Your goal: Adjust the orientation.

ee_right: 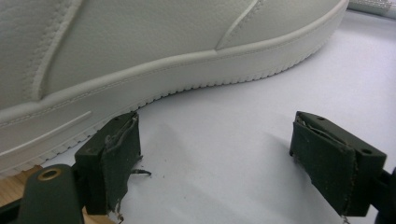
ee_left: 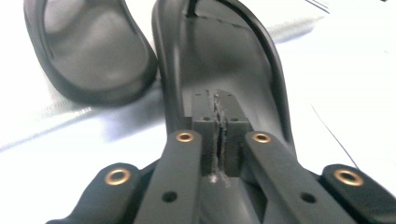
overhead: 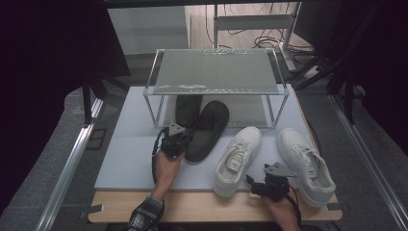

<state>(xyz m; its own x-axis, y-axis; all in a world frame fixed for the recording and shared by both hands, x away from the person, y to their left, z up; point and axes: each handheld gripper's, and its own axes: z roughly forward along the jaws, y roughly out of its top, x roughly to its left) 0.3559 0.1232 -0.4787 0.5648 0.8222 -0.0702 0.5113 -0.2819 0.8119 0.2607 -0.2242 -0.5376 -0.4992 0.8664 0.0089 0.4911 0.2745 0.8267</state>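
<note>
The left gripper (ee_left: 217, 135) has its pads pressed together, nothing visibly between them, poised over the heel of a black slipper (ee_left: 224, 60). That slipper (overhead: 208, 130) lies on the grey mat (overhead: 130, 144), its toe under the glass rack (overhead: 216, 72), just beside a second slipper (overhead: 187, 109) that sits under the rack. The right gripper (ee_right: 215, 163) stands wide apart and empty on the mat, its one pad close by the sole of a white sneaker (ee_right: 140, 51). That sneaker (overhead: 238, 159) lies near another sneaker (overhead: 305, 163) at the right.
</note>
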